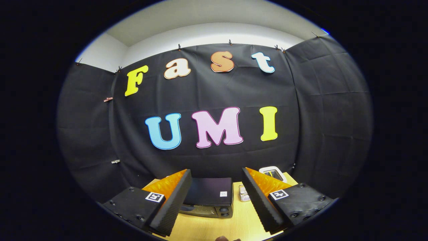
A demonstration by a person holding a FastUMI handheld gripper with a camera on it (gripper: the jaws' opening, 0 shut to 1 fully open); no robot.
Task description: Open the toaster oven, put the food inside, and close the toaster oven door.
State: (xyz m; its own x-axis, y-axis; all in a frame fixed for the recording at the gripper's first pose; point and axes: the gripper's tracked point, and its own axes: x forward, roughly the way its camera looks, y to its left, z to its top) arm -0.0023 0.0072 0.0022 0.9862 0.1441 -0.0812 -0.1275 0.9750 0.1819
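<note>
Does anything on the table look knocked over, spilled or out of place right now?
Nothing stands out. The toaster oven sits upright on the wooden table beyond the open gripper, its door apparently shut. A small stack and a white tray sit to its right, nothing spilled.

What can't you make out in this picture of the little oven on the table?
- Black toaster oven: left front hidden behind one tong finger; door state unclear.
- Small stacked item beside it: too small, partly behind the other finger.
- White-rimmed tray: contents too small.
- Open black-and-orange tongs hold nothing.
</note>
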